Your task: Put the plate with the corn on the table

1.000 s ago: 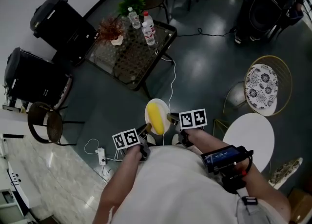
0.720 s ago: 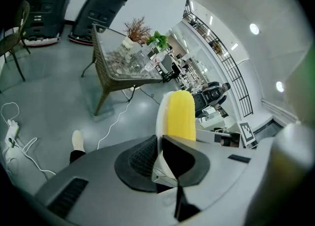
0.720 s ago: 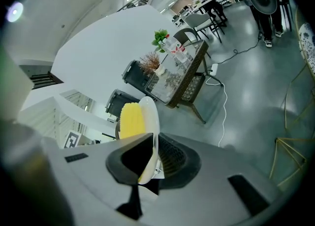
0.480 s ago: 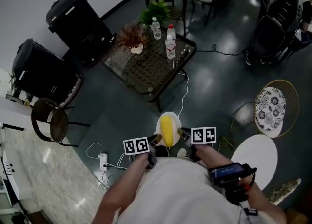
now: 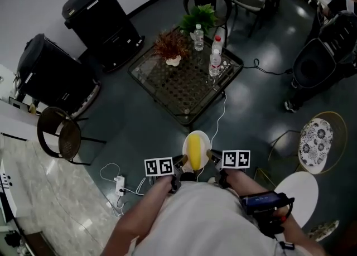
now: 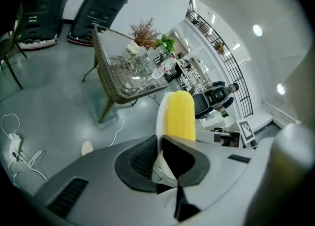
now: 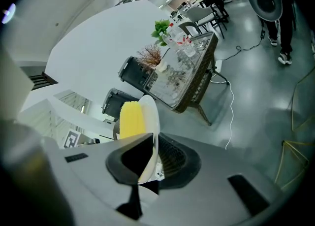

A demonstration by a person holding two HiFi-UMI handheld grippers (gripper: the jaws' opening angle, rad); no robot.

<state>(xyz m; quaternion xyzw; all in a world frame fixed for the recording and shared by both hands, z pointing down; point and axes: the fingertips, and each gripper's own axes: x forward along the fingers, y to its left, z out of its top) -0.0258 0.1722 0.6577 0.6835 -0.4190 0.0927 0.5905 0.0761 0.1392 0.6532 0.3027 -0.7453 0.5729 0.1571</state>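
Observation:
A small white plate (image 5: 203, 138) with a yellow corn cob (image 5: 194, 149) on it is held in the air between both grippers, above the dark floor. My left gripper (image 5: 181, 162) is shut on the plate's left rim (image 6: 159, 121); the corn (image 6: 180, 116) shows just beyond its jaws. My right gripper (image 5: 210, 154) is shut on the plate's right rim (image 7: 152, 116), with the corn (image 7: 130, 119) beside it. The glass-topped wicker table (image 5: 178, 85) stands ahead of the plate, about a plate's length of floor between them.
On the table (image 6: 120, 75) stand two water bottles (image 5: 215, 59), a reddish plant (image 5: 170, 46) and a green plant (image 5: 203, 15). Two black bins (image 5: 97, 18) stand at left, a dark chair (image 5: 58, 135) at lower left. A white cable (image 5: 217, 118) and power strip (image 5: 119, 181) lie on the floor. A round white table (image 5: 295, 191) is at right.
The plate, carried by both grippers, has come nearer to the glass table. The table and bins have shifted right and down in the head view.

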